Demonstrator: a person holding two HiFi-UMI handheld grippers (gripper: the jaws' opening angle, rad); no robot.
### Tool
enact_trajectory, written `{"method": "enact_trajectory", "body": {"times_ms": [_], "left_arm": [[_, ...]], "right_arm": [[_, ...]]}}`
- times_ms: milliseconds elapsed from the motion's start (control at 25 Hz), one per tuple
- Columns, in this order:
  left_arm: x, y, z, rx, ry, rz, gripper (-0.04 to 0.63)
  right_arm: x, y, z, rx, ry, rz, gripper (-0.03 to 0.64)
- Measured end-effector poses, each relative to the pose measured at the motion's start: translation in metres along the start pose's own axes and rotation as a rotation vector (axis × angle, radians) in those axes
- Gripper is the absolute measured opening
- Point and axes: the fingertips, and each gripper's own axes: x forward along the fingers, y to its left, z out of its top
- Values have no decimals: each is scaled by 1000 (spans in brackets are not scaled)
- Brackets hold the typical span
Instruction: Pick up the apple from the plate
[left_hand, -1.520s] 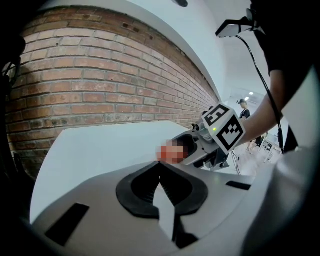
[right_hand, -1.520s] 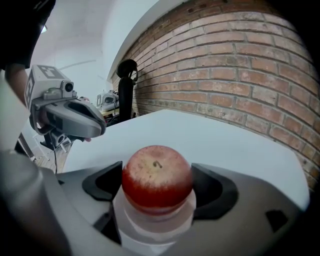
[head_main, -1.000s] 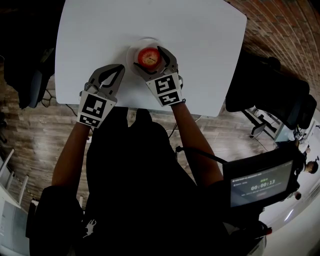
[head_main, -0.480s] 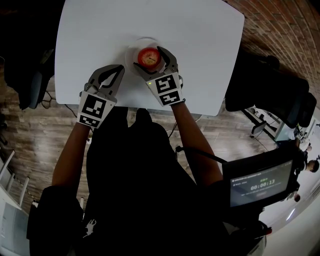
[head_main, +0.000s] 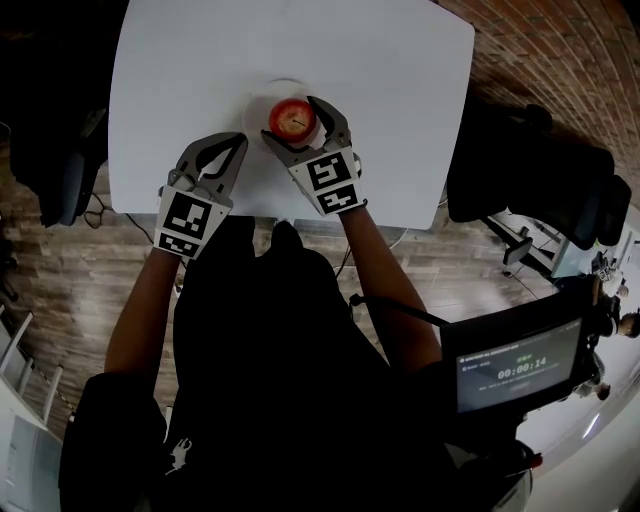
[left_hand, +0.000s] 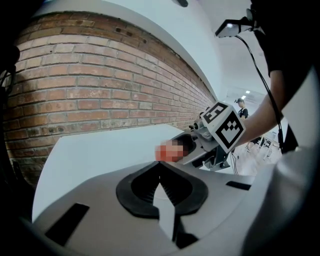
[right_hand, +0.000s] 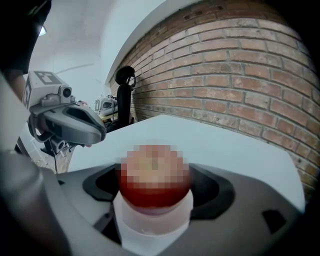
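Observation:
A red apple (head_main: 293, 118) sits on a small white plate (head_main: 266, 100) on the white table (head_main: 180, 70). My right gripper (head_main: 296, 122) reaches over the plate's near rim, and its jaws press the apple from both sides. In the right gripper view the apple (right_hand: 154, 175) fills the gap between the black pads, with the plate (right_hand: 155, 222) showing just under it. My left gripper (head_main: 240, 140) rests left of the plate, shut and empty. From the left gripper view its jaw tips (left_hand: 160, 169) meet, and the apple (left_hand: 170, 151) lies beyond them.
The table's near edge (head_main: 240, 213) runs just behind both grippers. Black chairs stand at the left (head_main: 60, 170) and at the right (head_main: 530, 190). A screen with a timer (head_main: 520, 370) hangs at the lower right. A brick wall (right_hand: 240, 75) rises behind the table.
The right gripper's jaws have drawn in slightly around the apple. The left gripper has stayed where it was.

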Motion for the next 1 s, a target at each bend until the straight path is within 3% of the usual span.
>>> {"method": "enact_trajectory", "body": {"times_ms": [720, 1000], "left_arm": [[-9, -12, 30, 42, -39, 42, 6], [-16, -42, 48, 80, -67, 57, 6]], "right_arm": [[-40, 0, 22, 22, -101, -25, 405], [-79, 1, 25, 12, -147, -35, 405]]}}
